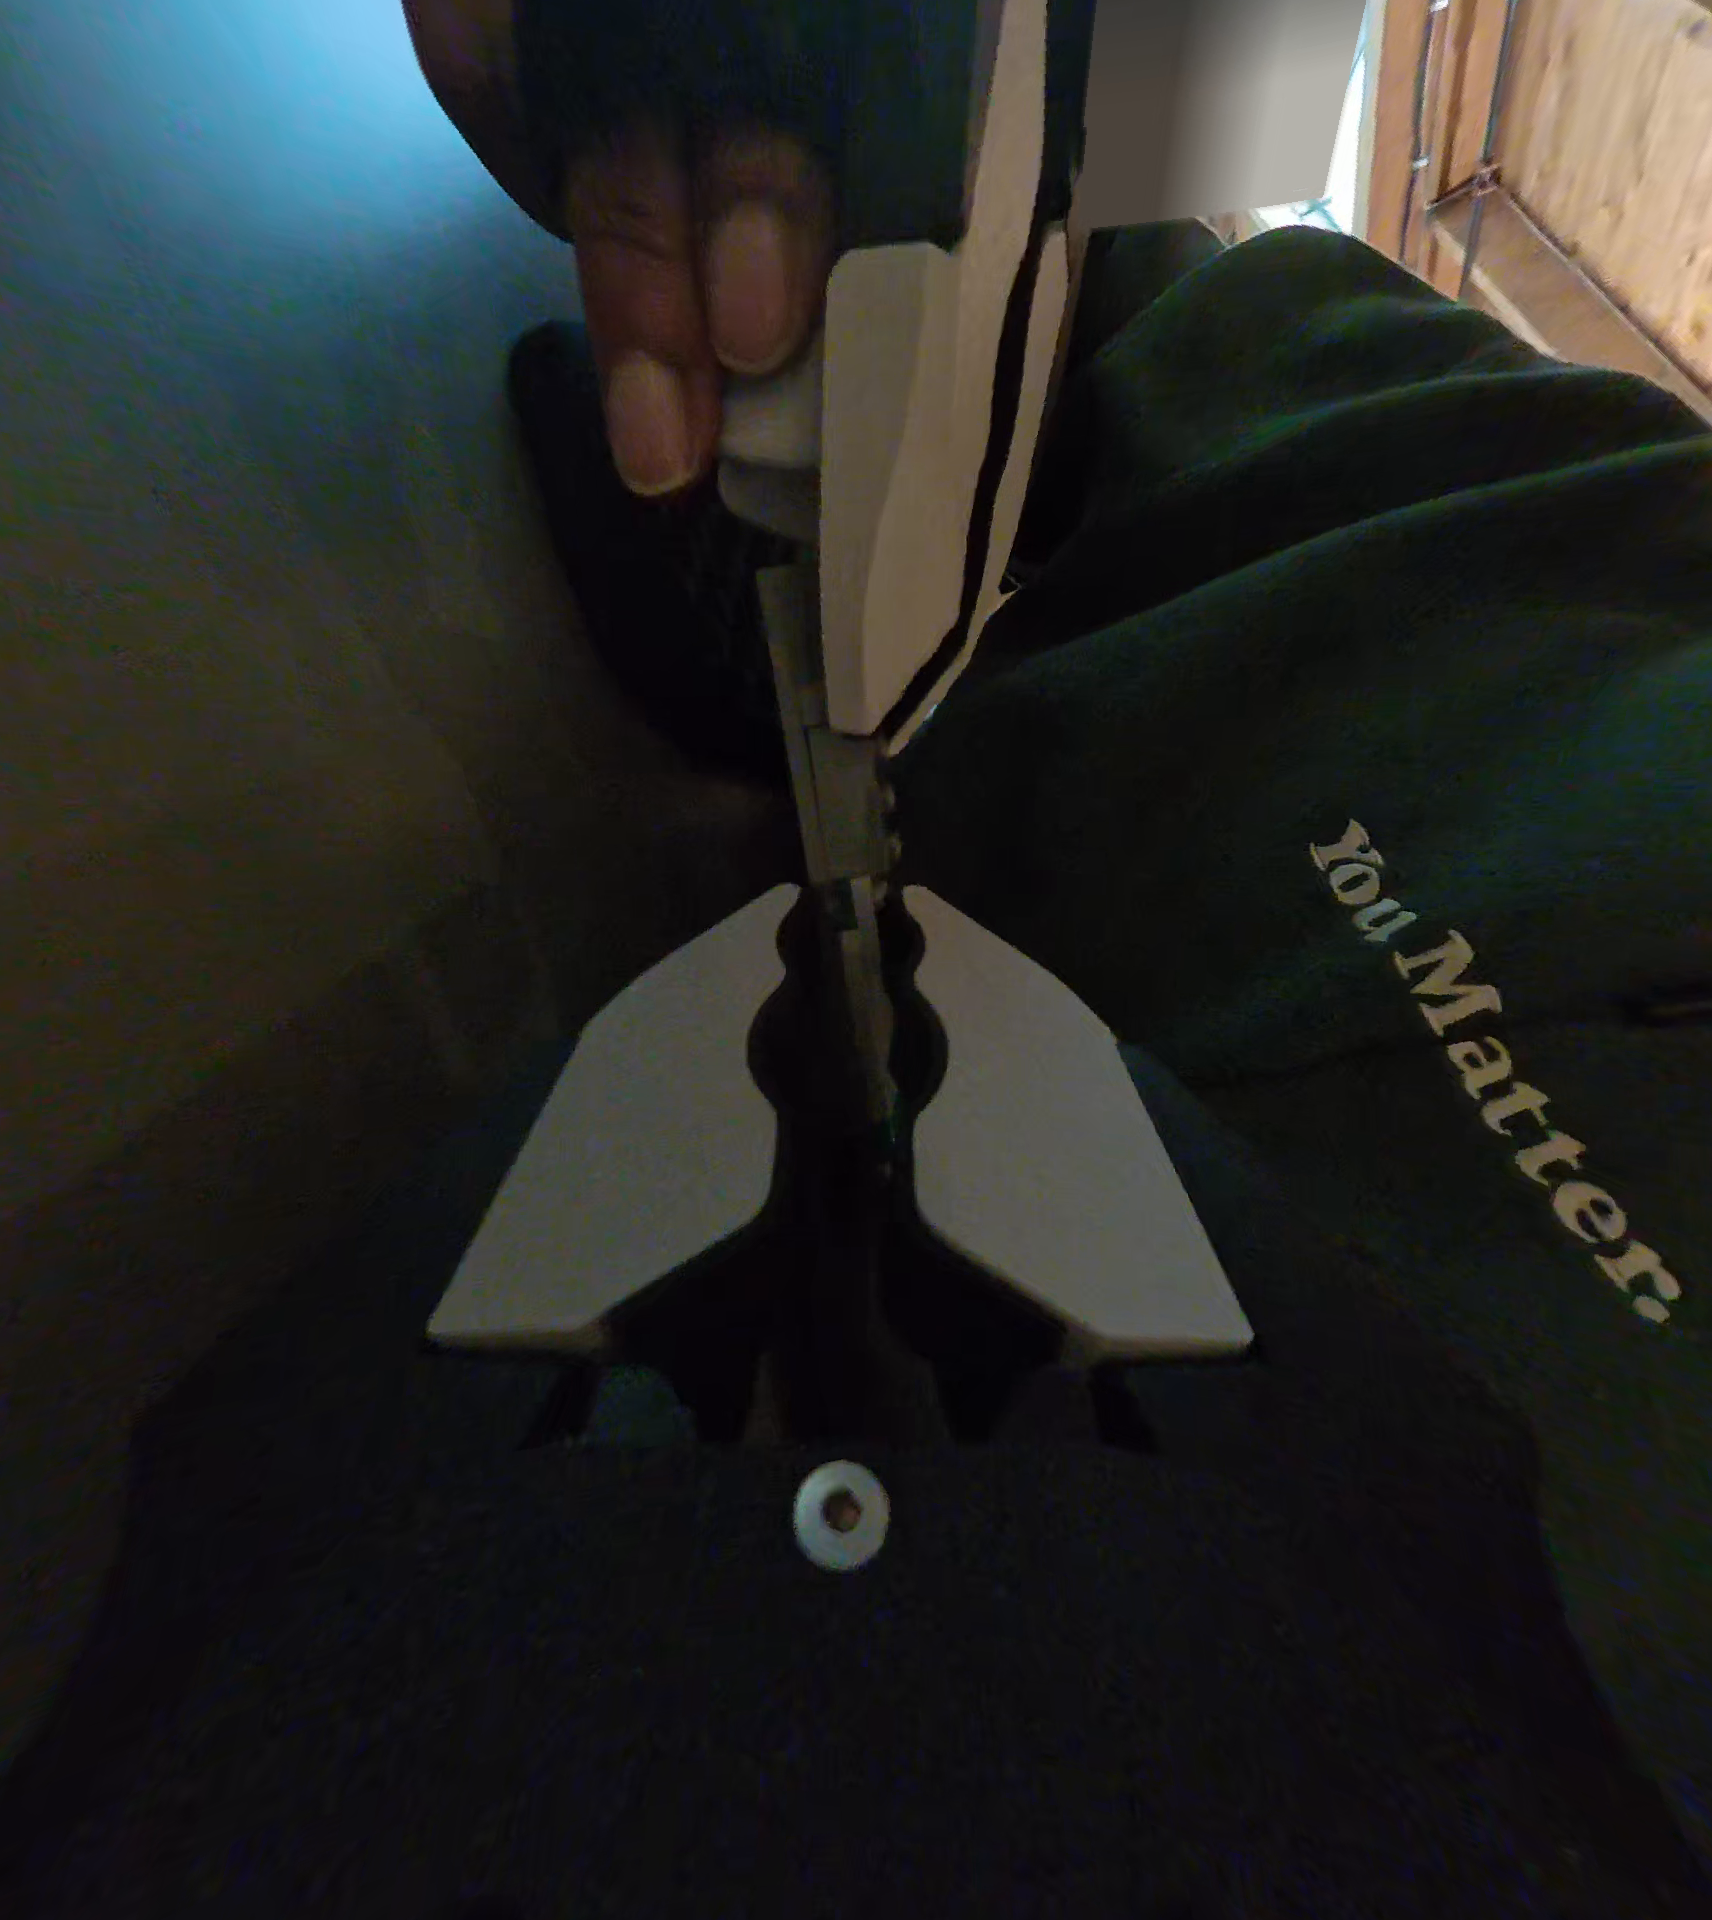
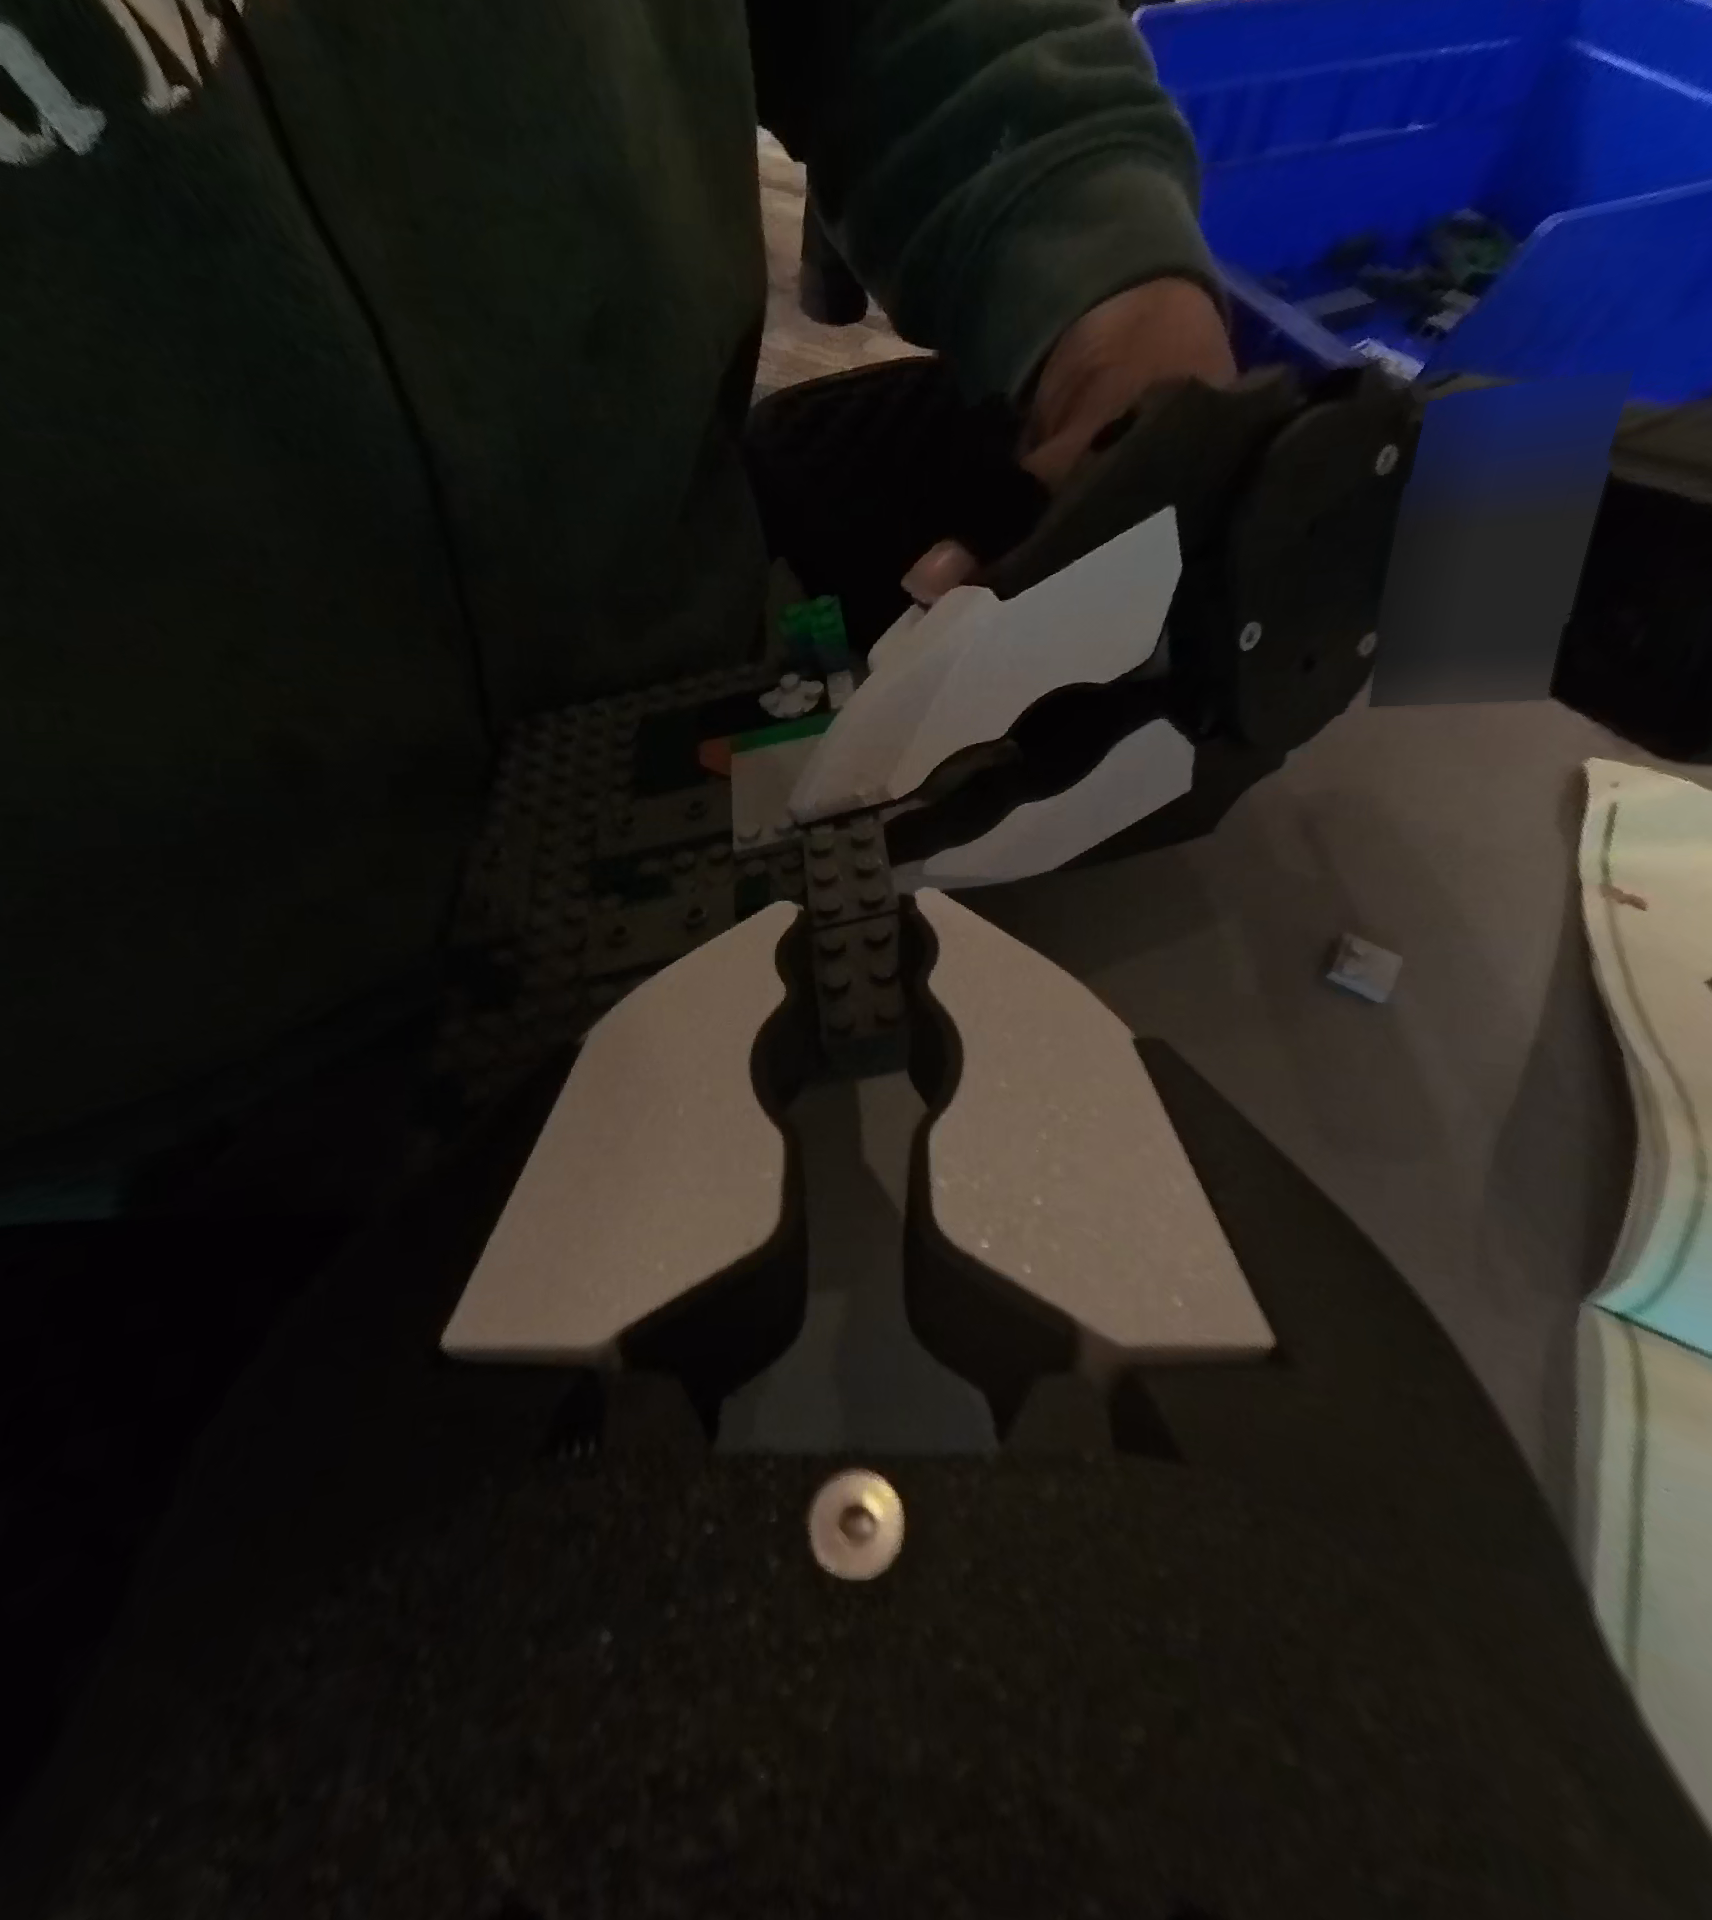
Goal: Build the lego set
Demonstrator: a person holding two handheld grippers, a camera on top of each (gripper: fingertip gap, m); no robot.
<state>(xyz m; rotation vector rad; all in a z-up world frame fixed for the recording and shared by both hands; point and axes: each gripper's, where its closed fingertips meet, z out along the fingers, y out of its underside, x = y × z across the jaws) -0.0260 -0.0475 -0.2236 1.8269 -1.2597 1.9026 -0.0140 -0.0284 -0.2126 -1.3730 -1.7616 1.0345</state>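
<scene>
Both grippers pinch dark studded lego plates (image 2: 850, 935) at centre frame, held off the surface so the ends can be pressed together. The right gripper (image 2: 854, 914) clamps the near end; the left gripper (image 2: 847, 816), entering from the right, clamps the far end. The grey baseplate (image 2: 571, 831) lies behind, left of centre.

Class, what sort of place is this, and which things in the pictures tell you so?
Probably a home or workshop hobby table, not a factory: a blue parts bin of loose pieces, a studded grey baseplate with bricks on it, and bare plywood boards behind.
</scene>
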